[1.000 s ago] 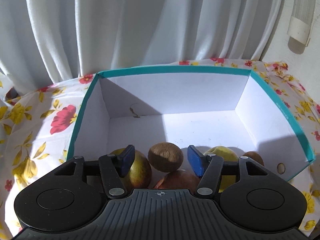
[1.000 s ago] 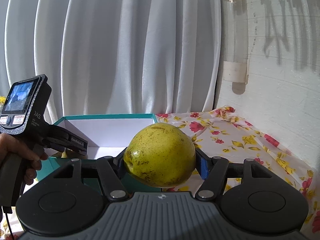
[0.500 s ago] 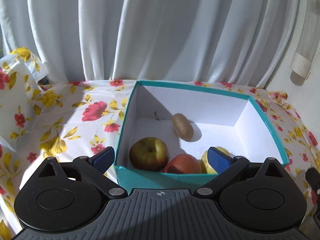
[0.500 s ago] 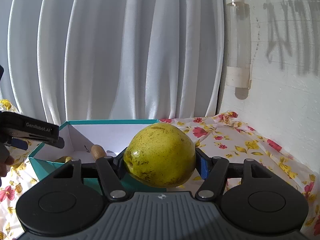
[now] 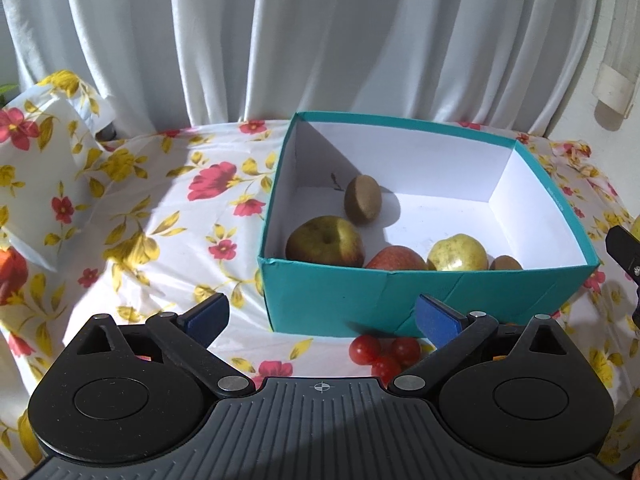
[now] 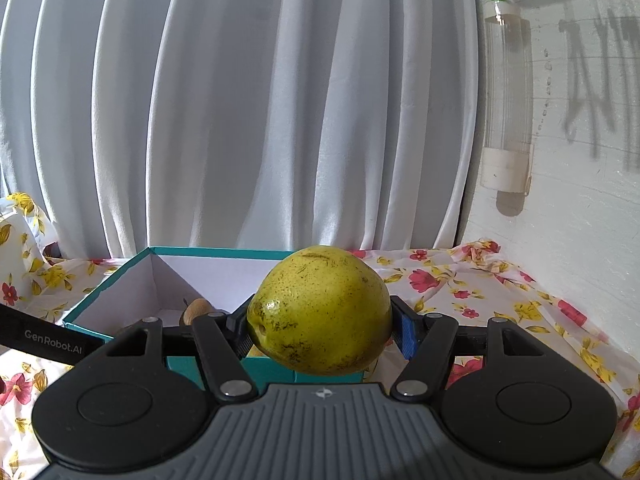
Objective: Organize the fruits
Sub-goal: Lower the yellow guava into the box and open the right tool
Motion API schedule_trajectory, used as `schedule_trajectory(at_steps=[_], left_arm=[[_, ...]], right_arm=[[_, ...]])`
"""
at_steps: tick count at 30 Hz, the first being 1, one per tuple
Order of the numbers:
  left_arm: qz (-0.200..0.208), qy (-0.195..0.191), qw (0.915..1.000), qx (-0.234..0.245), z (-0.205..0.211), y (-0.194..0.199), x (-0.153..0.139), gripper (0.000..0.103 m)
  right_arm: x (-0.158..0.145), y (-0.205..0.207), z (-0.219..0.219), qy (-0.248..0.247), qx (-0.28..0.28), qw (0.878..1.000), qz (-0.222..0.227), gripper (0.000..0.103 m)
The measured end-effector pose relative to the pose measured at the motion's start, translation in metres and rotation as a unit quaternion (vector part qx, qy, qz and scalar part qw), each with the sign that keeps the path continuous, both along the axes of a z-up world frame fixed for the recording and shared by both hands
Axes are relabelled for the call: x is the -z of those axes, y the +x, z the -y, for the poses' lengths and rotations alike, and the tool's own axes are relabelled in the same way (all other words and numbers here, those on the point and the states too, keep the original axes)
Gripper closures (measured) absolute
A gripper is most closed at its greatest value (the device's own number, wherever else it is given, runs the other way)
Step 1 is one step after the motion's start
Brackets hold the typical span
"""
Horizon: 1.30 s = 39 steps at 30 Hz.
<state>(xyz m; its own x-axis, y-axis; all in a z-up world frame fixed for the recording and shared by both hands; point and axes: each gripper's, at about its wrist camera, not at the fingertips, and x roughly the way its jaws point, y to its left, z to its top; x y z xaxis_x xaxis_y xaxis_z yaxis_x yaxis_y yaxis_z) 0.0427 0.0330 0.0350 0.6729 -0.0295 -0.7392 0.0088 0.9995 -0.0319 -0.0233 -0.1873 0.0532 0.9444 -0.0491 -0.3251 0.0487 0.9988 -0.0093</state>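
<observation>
The teal box, white inside, is sitting on the flowered cloth just ahead of the left claw. A green-brown apple, a red apple, a yellow fruit and two kiwis are lying in it. Small tomatoes are resting between the claw and the box wall. The left claw, its jaws having just been opening, is gaping wide with nothing gripped. The right claw is clamping a speckled yellow-green pear, held up short of the box.
</observation>
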Motion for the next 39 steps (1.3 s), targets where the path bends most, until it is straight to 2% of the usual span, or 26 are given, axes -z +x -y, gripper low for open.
schedule_trajectory(at_steps=[10,24,39], left_arm=[[-0.012,0.008,0.9999,-0.002,-0.003,-0.002,0.006,0.002],[-0.029,0.014,0.9994,-0.014,-0.011,0.005,0.017,0.002],[-0.045,0.017,0.9987,-0.018,-0.014,0.007,0.024,0.002]], right_arm=[[0.008,0.031,-0.013,-0.026,-0.011,1.0,0.007,0.037],[0.04,0.06,-0.019,-0.037,-0.019,0.998,-0.042,0.037],[0.05,0.075,-0.022,-0.04,-0.03,0.997,-0.065,0.039]])
